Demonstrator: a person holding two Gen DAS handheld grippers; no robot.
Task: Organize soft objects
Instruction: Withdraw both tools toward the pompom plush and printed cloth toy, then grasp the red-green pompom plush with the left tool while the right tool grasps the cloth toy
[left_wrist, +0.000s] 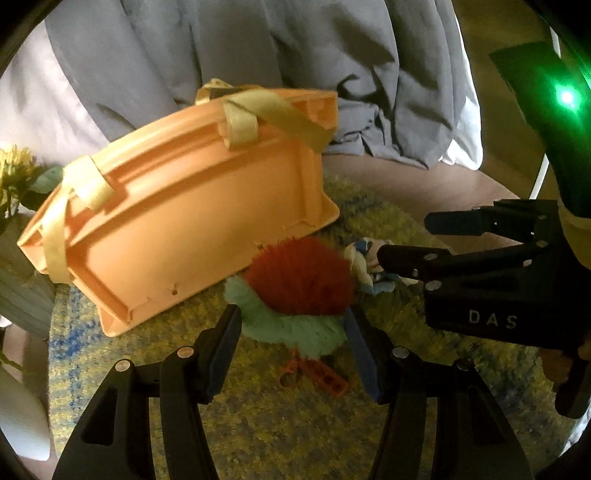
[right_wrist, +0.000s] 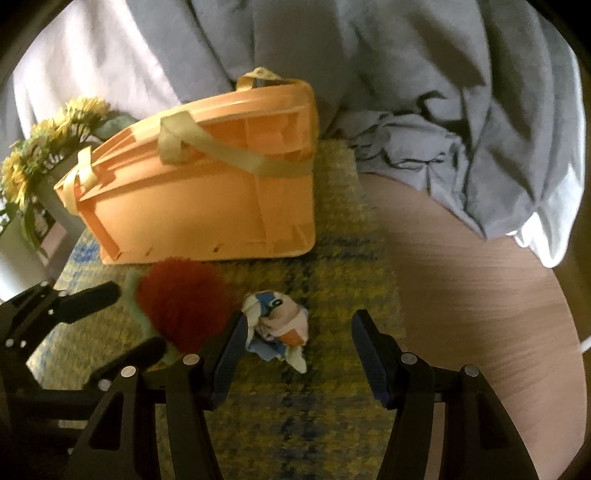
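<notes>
A fluffy red and green soft toy (left_wrist: 295, 295) lies on the yellow rug just in front of the orange crate (left_wrist: 177, 229). My left gripper (left_wrist: 291, 339) is open, its fingers on either side of the toy's green lower part. A small crumpled blue, white and orange cloth toy (right_wrist: 277, 325) lies right of the fluffy toy (right_wrist: 181, 302). My right gripper (right_wrist: 295, 350) is open around the cloth toy, left finger beside it. In the left wrist view the right gripper (left_wrist: 402, 240) comes in from the right, at the cloth toy (left_wrist: 364, 260).
The orange crate (right_wrist: 207, 192) has yellowish strap handles and stands tilted on the rug (right_wrist: 295, 424). Grey bedding (right_wrist: 406, 74) hangs behind. Yellow flowers (right_wrist: 44, 147) stand at the left. An orange plastic piece (left_wrist: 317, 373) lies under the fluffy toy. Bare wooden floor (right_wrist: 480, 295) lies right.
</notes>
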